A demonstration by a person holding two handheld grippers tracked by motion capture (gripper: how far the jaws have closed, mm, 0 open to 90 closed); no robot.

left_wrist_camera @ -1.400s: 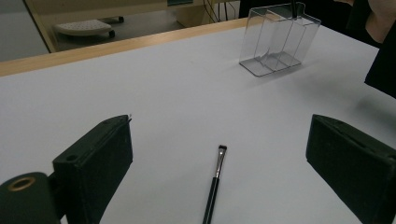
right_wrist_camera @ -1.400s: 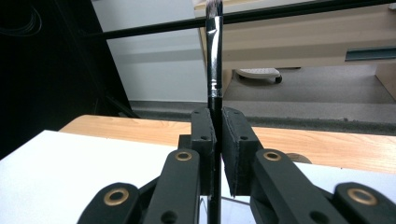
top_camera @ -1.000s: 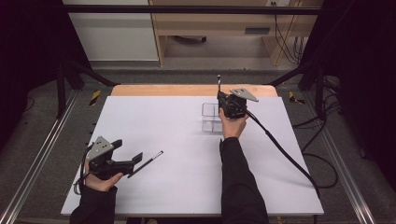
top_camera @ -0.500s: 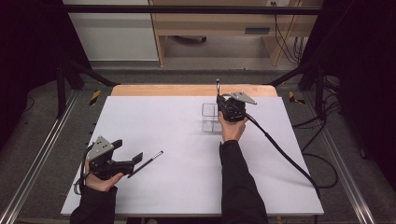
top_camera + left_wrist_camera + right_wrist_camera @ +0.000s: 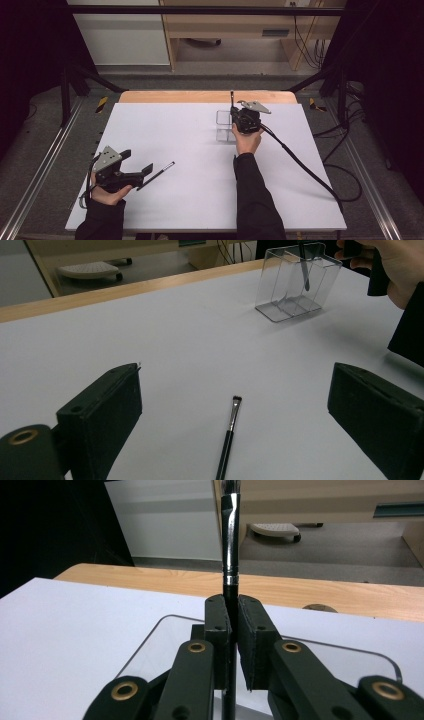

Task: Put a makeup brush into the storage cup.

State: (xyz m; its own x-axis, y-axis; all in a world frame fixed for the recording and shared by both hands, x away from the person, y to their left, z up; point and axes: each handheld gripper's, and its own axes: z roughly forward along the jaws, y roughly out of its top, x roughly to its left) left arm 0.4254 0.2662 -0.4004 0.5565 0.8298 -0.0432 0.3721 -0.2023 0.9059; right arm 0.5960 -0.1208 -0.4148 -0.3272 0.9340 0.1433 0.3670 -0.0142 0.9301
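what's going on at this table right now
A person works with a gripper in each hand. The right gripper is shut on a makeup brush, holding it upright with its lower end inside the clear divided organizer. The left gripper is open near the table's front, with a second brush lying flat between its jaws.

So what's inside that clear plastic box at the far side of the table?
The clear box has dividers inside. One brush, clamped by the right gripper, hangs handle-down into a compartment. The hand hides part of the box, and whether the handle reaches the bottom can't be told.
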